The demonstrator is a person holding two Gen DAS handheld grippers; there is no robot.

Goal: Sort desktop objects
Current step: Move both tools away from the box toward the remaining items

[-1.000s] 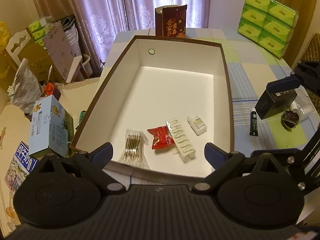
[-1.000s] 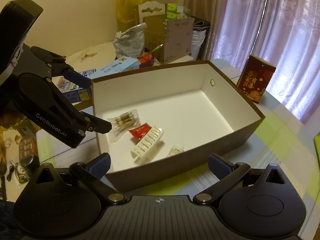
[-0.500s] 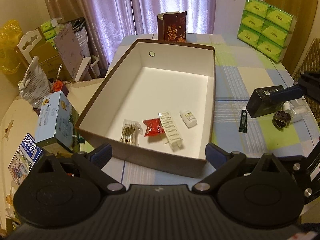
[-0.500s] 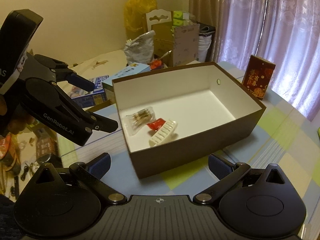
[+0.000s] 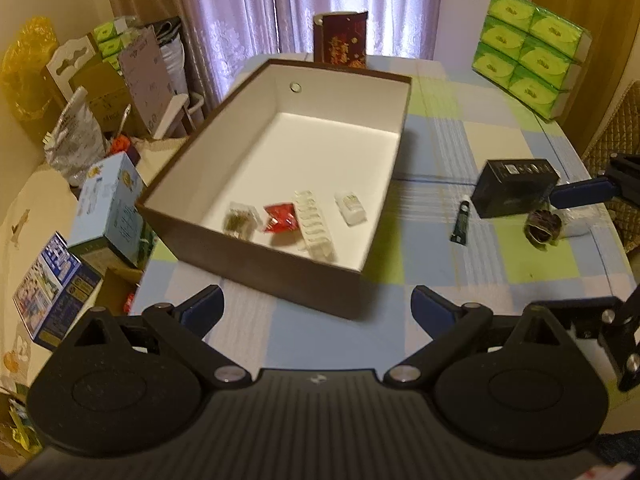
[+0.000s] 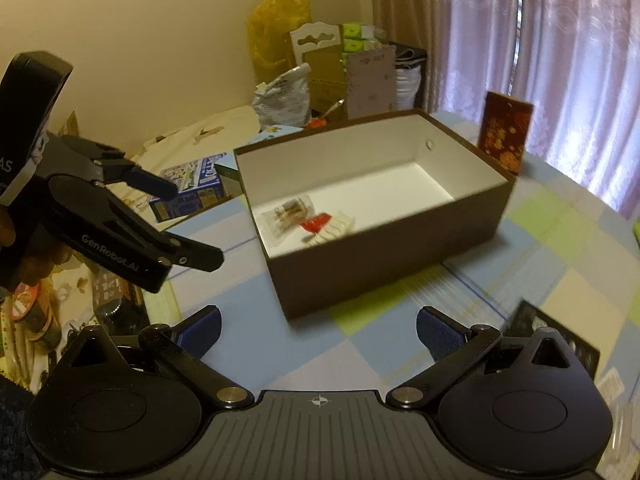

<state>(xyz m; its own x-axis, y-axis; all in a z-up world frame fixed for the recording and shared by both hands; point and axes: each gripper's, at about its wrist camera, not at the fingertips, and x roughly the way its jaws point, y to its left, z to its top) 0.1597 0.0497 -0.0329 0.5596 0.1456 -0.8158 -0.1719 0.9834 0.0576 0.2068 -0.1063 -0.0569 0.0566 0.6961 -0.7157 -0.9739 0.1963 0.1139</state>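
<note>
A: Why's the box (image 5: 224,184) set toward the table's (image 5: 440,128) left edge?

B: Likely so it can be reached by both grippers. Four small items were put at its near end: cotton-swab packet (image 5: 239,221), red sachet (image 5: 281,218), white tray (image 5: 314,225), small bottle (image 5: 351,209).

A: What's left unsorted?

B: Near the right edge: black box (image 5: 514,188), dark tube (image 5: 461,224), a round dark thing (image 5: 542,229).

A: Jaws?

B: Left gripper (image 5: 316,308) & right gripper (image 6: 318,328): both held wide apart, nothing gripped.

A: View differences?

B: Leftovers are shown fully by left wrist only; in right wrist only a corner of the black box can be made out. The left gripper's side profile is shown by right wrist only.
</note>
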